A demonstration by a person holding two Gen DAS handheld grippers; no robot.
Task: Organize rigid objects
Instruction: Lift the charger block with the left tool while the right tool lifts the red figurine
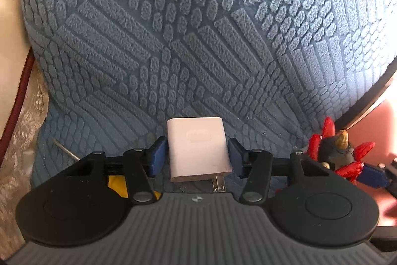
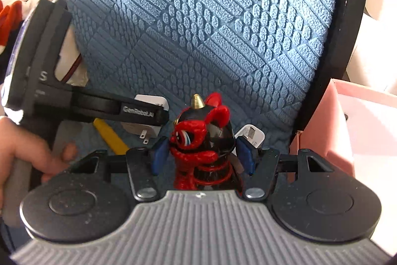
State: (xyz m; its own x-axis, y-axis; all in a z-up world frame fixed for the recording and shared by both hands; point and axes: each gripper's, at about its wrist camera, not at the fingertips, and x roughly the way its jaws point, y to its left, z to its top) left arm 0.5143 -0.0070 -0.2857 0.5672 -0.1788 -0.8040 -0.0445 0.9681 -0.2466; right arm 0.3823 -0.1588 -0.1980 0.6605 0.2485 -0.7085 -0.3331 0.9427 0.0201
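Now, on the blue textured cushion (image 1: 198,29):
Left gripper (image 1: 197,155): jaws around a white USB wall charger (image 1: 197,150), prongs toward the wrist; pads look just touching, grip unconfirmed.
Right gripper (image 2: 202,153): blue pads clamp a red-and-black horned figurine (image 2: 202,140).
Right of it: pink box (image 2: 347,131), the likely destination.
Advice: squeeze the charger's flat sides squarely before lifting.
Behind right jaw: second white adapter (image 2: 250,134).
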